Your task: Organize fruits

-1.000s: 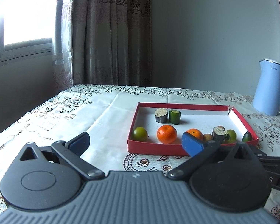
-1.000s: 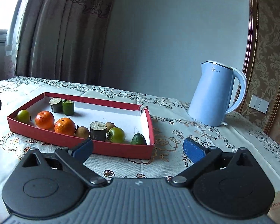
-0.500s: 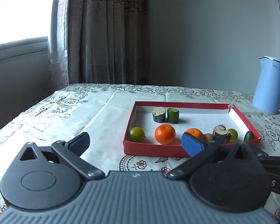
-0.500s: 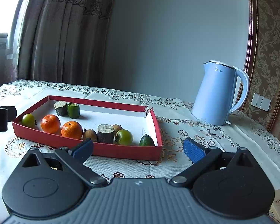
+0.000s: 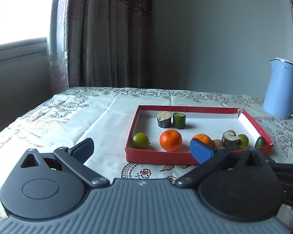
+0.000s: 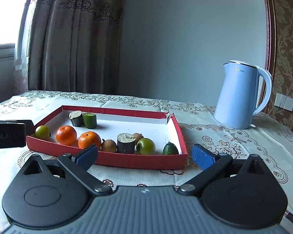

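Note:
A shallow red tray (image 5: 158, 157) (image 6: 138, 160) with a white floor lies on the patterned tablecloth. It holds two oranges (image 5: 170, 140) (image 6: 66, 135), green round fruits (image 5: 140, 140) (image 6: 146, 146), a small dark green fruit (image 6: 170, 149), brown fruits (image 6: 109, 145), sugarcane pieces (image 5: 163, 119) (image 6: 126, 143) and a green cucumber piece (image 5: 179, 120) (image 6: 90, 120). My left gripper (image 5: 141, 149) stands open in front of the tray's near left corner, holding nothing. Open and empty too, my right gripper (image 6: 144, 157) faces the tray's near right side. The left gripper's body (image 6: 8, 135) shows at the right wrist view's left edge.
A light blue electric kettle (image 6: 239, 95) (image 5: 282, 88) stands on the table to the right of the tray. Curtains (image 5: 99, 33) and a window (image 5: 19, 11) are behind the table on the left. The grey wall (image 6: 185, 39) is behind.
Both grippers have shifted so the tray sits further right in each view and a little closer. The fruits have not moved. Both grippers stay open.

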Demonstrator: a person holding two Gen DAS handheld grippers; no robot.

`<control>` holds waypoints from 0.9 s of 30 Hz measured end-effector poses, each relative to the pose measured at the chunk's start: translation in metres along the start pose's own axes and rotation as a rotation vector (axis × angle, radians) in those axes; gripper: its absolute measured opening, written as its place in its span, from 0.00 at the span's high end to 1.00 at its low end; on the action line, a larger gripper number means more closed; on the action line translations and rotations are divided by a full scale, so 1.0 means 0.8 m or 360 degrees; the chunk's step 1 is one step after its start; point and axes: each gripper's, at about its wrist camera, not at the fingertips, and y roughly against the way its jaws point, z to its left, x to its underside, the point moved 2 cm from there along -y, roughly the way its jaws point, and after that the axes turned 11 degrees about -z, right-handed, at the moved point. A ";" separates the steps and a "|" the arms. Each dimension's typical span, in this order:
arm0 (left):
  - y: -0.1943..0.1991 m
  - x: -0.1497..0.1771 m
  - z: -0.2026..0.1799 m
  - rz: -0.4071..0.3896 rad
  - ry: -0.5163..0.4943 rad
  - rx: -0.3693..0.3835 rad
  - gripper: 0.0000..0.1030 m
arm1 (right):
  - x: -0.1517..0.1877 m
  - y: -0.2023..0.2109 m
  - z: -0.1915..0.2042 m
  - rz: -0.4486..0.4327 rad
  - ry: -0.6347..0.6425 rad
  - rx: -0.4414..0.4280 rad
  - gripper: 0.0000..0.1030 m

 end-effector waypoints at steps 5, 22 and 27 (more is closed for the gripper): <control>-0.003 0.001 0.000 0.0039 0.0028 0.0031 0.00 | 0.002 -0.002 0.000 -0.0002 -0.0018 -0.0019 0.00; -0.011 0.007 -0.001 0.0072 -0.0006 -0.0001 0.00 | 0.003 -0.001 0.001 -0.0009 -0.0021 -0.0042 0.00; -0.011 0.008 0.000 0.0047 -0.0024 -0.0057 0.00 | 0.004 -0.002 0.001 0.0002 -0.0019 -0.0042 0.00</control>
